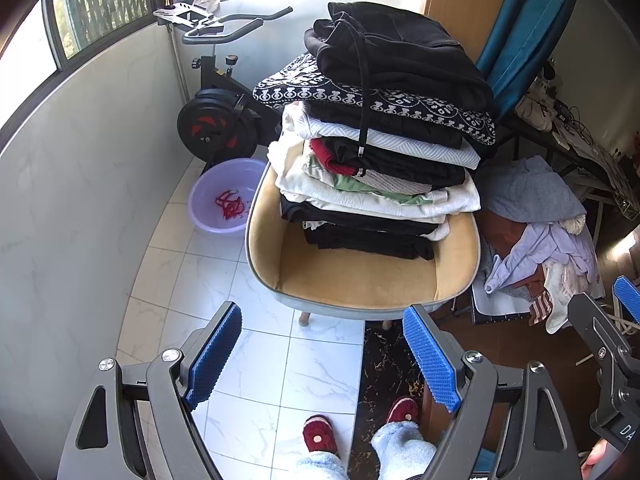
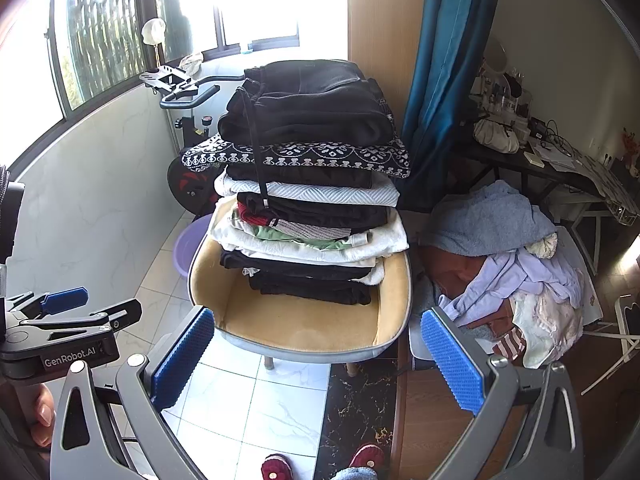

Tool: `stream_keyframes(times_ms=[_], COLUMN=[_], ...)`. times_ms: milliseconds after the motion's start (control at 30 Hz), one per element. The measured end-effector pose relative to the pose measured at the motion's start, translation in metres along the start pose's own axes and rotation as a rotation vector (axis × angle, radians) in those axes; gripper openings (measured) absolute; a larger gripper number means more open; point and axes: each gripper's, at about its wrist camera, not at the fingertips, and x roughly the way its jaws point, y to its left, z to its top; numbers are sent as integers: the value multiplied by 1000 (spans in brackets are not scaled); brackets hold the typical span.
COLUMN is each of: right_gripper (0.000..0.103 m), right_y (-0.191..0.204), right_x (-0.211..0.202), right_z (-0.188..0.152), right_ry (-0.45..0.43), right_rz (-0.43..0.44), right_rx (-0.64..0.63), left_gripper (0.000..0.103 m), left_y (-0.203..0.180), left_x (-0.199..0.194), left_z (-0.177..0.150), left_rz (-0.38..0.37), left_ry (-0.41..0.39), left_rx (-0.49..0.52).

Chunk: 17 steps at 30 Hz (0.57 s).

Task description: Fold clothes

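A tall stack of folded clothes [image 1: 384, 136] [image 2: 312, 200] rests on a tan-cushioned chair [image 1: 360, 280] [image 2: 304, 328], with a black drawstring garment [image 1: 400, 48] on top. Right of the chair lies a heap of unfolded clothes [image 1: 540, 248] [image 2: 512, 272], with a blue towel and a lilac shirt uppermost. My left gripper [image 1: 322, 354] hangs in front of the chair above the floor, open, nothing between its blue pads. My right gripper [image 2: 316, 360] is likewise open and empty before the chair's front edge. Each gripper shows at the edge of the other's view.
An exercise bike [image 1: 216, 116] and a purple basin [image 1: 224, 200] stand behind the chair on the left by the windowed wall. A cluttered dark table [image 2: 540, 160] and a blue curtain [image 2: 440, 80] are on the right. The person's feet in red slippers [image 1: 320, 438] stand on the tiled floor.
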Motion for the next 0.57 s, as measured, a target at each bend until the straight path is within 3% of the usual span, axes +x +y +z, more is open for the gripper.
stream_keyframes(times_ms=[567], right_gripper=[103], right_y=[-3], right_x=[-3], right_z=[-3], right_ry=[0], right_rz=[8], right_rx=[3], left_gripper=[84], left_y=[2], left_x=[-1], left_z=[-2], left_rz=[22], left_ry=[-2], left_rx=[3])
